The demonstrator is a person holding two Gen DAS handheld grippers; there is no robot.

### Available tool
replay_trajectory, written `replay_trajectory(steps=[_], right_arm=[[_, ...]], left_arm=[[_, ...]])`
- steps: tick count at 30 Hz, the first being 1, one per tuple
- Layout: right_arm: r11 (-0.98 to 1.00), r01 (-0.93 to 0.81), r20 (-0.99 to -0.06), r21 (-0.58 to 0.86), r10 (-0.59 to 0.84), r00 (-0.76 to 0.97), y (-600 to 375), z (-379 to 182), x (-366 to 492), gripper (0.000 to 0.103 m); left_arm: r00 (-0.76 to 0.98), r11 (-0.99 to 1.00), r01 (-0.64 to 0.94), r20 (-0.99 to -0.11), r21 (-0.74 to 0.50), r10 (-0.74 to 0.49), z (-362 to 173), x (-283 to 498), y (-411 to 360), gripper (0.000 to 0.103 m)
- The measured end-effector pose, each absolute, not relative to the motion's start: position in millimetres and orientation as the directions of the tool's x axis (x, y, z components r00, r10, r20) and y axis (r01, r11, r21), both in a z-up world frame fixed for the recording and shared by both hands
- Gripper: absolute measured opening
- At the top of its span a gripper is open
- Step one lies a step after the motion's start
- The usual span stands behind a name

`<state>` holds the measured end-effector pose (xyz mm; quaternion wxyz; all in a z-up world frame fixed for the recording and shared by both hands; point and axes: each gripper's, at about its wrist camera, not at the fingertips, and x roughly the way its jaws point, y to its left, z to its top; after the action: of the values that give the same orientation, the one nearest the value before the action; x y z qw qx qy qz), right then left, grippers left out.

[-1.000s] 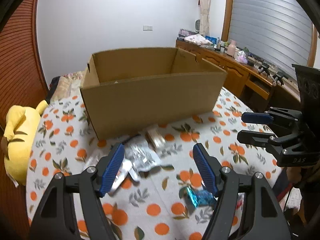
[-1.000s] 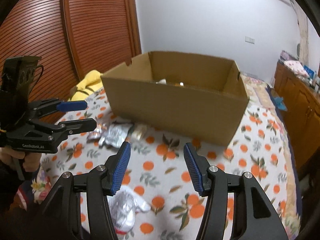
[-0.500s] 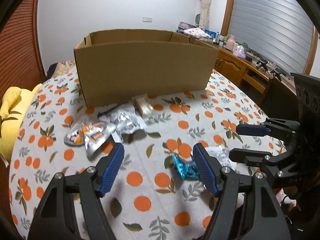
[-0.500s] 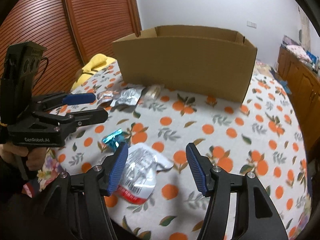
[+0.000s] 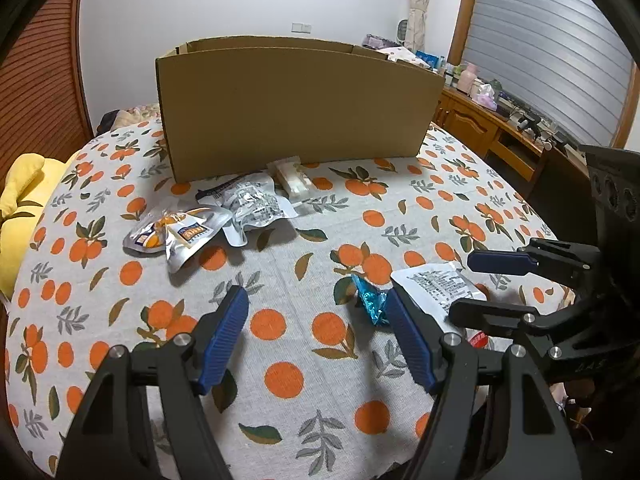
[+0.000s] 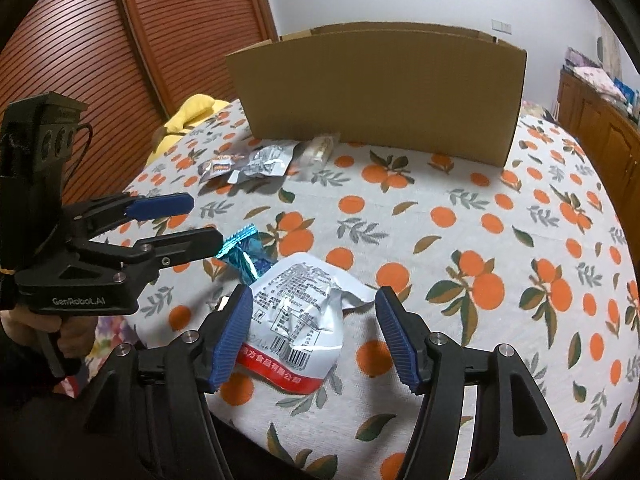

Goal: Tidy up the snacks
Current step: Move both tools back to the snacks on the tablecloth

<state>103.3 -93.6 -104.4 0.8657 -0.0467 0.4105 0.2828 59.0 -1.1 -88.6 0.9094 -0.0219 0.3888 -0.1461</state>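
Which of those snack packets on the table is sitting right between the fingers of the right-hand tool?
The white packet with the red strip lies between the open right gripper. The blue foil wrapper sits just beyond it; the other packets lie by the cardboard box.

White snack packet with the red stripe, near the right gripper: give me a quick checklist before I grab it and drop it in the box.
1. Right gripper open: ok, jaws spread wide.
2. White snack packet between the jaws: ok, lying flat on the tablecloth.
3. Blue wrapper clear of the grasp: not ok, it touches the packet's far edge.
4. Left gripper out of the way: cannot tell, it is open and close beside.
5. Cardboard box open on top: ok.
6. Room inside the box: cannot tell, interior hidden.
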Motion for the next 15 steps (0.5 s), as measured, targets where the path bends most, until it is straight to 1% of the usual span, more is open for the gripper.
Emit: replay_trajectory(steps=[10,15], right_arm=[[0.848,-0.510,-0.737,0.148,0.438,0.515,-95,-110,107,0.069],[0.855,-0.505,-0.736,0.118,0.417,0.533,-99,-109,107,0.069]], left_arm=[[0.656,0.955,0.253,-0.697,-0.158,-0.289,-88,56,-4,0.072],[0.655,0.949,0.266,-0.691,-0.168,-0.306,-86,46,-9,0.072]])
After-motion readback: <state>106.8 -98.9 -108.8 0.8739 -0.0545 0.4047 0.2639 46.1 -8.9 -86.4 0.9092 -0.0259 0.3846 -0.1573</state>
